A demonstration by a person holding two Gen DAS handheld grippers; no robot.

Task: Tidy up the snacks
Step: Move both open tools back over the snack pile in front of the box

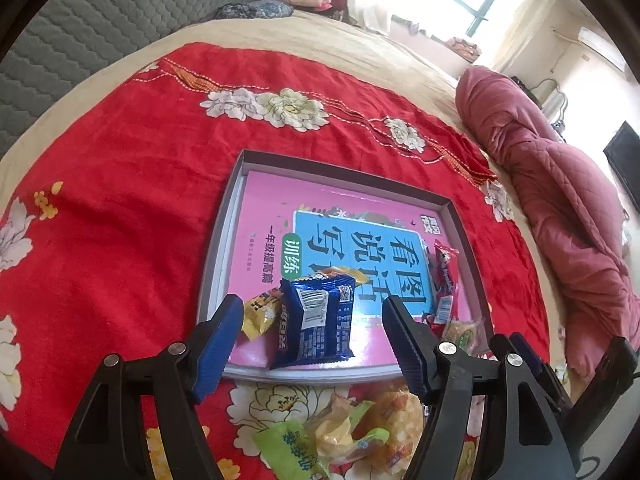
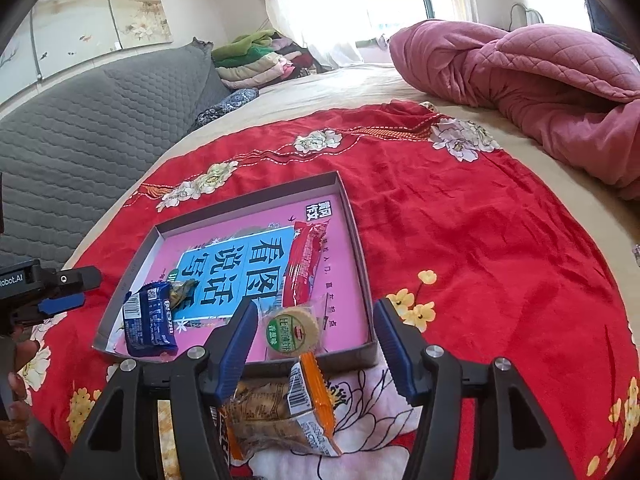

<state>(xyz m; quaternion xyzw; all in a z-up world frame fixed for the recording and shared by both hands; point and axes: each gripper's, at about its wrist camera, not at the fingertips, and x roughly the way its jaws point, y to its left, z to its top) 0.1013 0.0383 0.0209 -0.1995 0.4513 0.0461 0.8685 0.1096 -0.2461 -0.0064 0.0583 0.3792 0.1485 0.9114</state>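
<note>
A shallow grey box (image 1: 224,240) (image 2: 356,232) lined with a pink and blue booklet lies on the red floral cloth. In it are a blue snack packet (image 1: 314,320) (image 2: 148,316), a yellow packet (image 1: 262,314), a long red packet (image 1: 444,284) (image 2: 306,264) and a round green-labelled biscuit (image 2: 294,330). My left gripper (image 1: 312,344) is open, its fingers either side of the blue packet. My right gripper (image 2: 312,348) is open over an orange-edged clear packet (image 2: 280,408) on the cloth in front of the box.
Loose green and yellow snack packets (image 1: 332,436) lie on the cloth in front of the box. A pink quilt (image 2: 520,80) is bunched on the bed at the right. A grey quilted headboard (image 2: 80,128) and folded clothes (image 2: 256,60) are behind.
</note>
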